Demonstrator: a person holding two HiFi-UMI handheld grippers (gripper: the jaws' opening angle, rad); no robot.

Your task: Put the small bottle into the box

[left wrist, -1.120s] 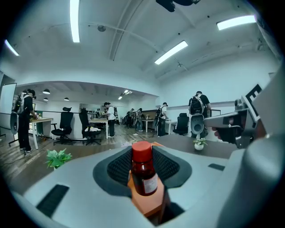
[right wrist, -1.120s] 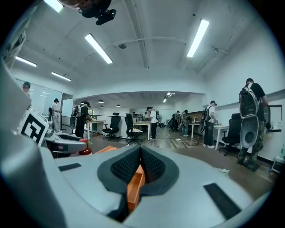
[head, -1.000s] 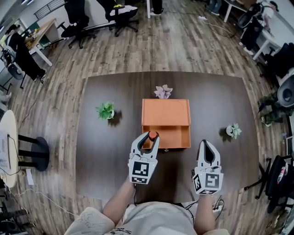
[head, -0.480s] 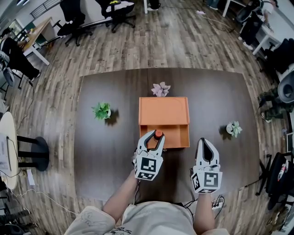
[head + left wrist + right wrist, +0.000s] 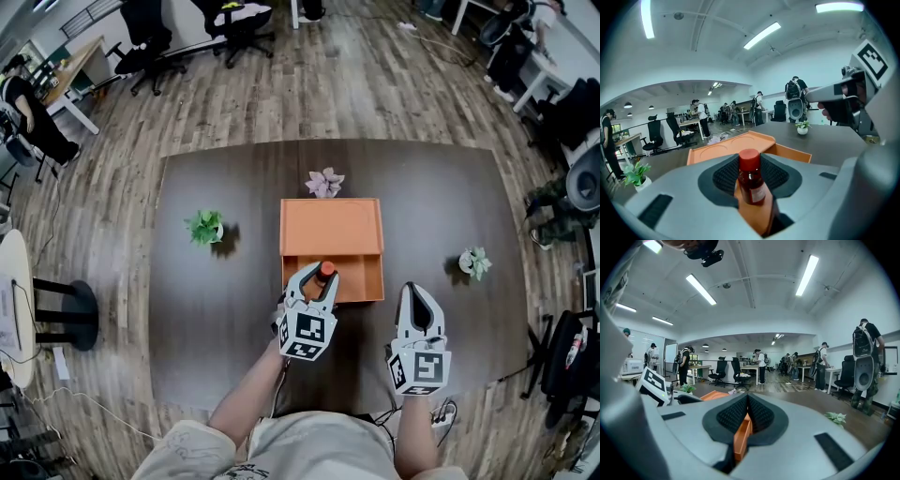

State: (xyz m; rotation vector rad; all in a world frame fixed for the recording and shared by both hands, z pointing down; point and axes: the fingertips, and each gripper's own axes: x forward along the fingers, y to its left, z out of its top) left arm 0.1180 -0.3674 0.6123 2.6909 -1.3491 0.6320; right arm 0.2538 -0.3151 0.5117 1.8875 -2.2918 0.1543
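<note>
My left gripper [image 5: 316,284] is shut on a small bottle [image 5: 323,273] with a red cap and dark red contents. It holds the bottle upright above the near edge of the orange box [image 5: 332,228]. In the left gripper view the bottle [image 5: 751,183] stands between the black pads, with the box [image 5: 723,151] just beyond. The box's far half is a flat lid and its near half is an open compartment [image 5: 349,272]. My right gripper [image 5: 417,308] is shut and empty, to the right of the box's near corner, with the box [image 5: 742,438] showing below its pads.
On the dark table [image 5: 216,309] stand a green plant [image 5: 206,226] at the left, a pinkish plant [image 5: 323,181] behind the box and a pale plant [image 5: 472,262] at the right. Office chairs and desks stand on the wooden floor beyond.
My left gripper has moved right and down with the bottle, closer to the box's open compartment. The right gripper has stayed in place.
</note>
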